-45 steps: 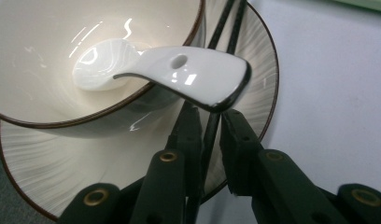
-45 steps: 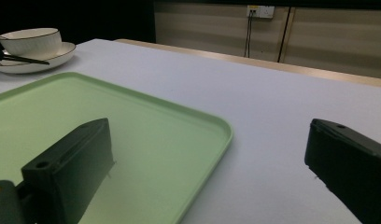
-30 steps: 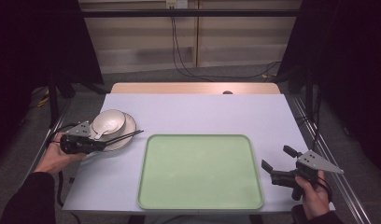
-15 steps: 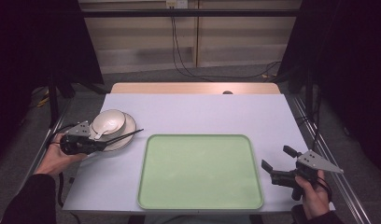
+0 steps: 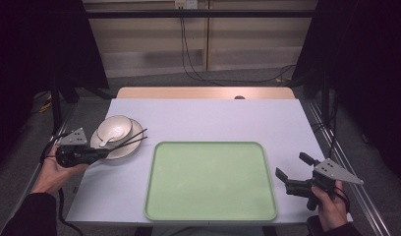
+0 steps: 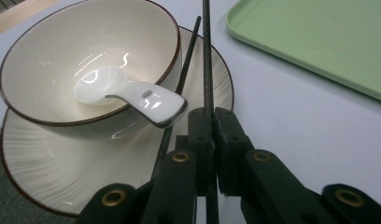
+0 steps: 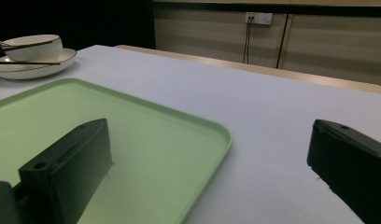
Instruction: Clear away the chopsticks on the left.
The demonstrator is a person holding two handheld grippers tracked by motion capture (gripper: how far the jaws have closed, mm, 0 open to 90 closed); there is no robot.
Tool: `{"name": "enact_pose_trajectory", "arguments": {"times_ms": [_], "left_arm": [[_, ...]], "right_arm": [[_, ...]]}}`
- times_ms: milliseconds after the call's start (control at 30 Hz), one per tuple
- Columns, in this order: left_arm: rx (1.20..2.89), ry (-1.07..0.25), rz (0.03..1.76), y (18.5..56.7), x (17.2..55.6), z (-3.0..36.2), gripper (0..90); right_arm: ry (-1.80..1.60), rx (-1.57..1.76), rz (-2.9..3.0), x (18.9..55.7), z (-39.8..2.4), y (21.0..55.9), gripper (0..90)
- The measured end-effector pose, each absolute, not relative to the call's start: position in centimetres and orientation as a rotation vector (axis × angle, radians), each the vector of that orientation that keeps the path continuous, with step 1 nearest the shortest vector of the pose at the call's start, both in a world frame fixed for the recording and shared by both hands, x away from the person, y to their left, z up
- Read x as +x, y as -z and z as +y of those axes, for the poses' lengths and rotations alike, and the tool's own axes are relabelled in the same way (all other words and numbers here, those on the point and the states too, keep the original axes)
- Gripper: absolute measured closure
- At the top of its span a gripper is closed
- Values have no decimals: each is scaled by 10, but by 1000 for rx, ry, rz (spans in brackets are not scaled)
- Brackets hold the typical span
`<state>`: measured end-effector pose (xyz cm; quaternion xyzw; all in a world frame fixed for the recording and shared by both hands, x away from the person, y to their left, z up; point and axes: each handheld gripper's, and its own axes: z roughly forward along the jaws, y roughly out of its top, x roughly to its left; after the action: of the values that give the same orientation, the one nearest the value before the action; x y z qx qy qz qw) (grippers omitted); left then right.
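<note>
Firmly between left tool (image 6: pixel 211 140) tips: chopsticks (image 6: pixel 207 56).

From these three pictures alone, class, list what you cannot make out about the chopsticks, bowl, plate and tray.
- Second chopstick, left gripper view: its lower end runs behind the left tool, so whether it is clamped like the first chopstick cannot be told.
- Plate, same view: near rim hidden by the tool, left rim cut by the frame.
- Spoon in the bowl, high view: too small for detail.
- Tray, right gripper view: near part cut off by the frame.
</note>
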<state>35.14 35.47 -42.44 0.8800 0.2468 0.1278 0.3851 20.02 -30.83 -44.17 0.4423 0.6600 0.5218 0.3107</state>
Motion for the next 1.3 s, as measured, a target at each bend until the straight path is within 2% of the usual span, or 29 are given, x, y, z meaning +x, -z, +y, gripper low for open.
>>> {"name": "enact_pose_trajectory", "arguments": {"times_ms": [333,500,667,767,1000,1067,1300], "left_arm": [[2148,-355,730,413,328,353,864],[2079,-308,782,410,312,348,864],[2035,-334,880,405,298,339,864],[2018,-327,869,405,291,334,863],[2005,-365,954,405,267,311,863],[1974,-332,954,407,262,306,863],[1952,-343,1058,416,248,277,864]], "right_arm": [[-1370,1167,1735,201,-309,442,0],[-1370,1164,1740,201,-309,442,0],[-1373,1164,1745,201,-309,442,0],[-1373,1163,1747,201,-309,442,0],[-1376,1165,1748,201,-308,442,0],[-1375,1166,1749,201,-308,442,0],[-1373,1170,1751,201,-309,442,0]]}}
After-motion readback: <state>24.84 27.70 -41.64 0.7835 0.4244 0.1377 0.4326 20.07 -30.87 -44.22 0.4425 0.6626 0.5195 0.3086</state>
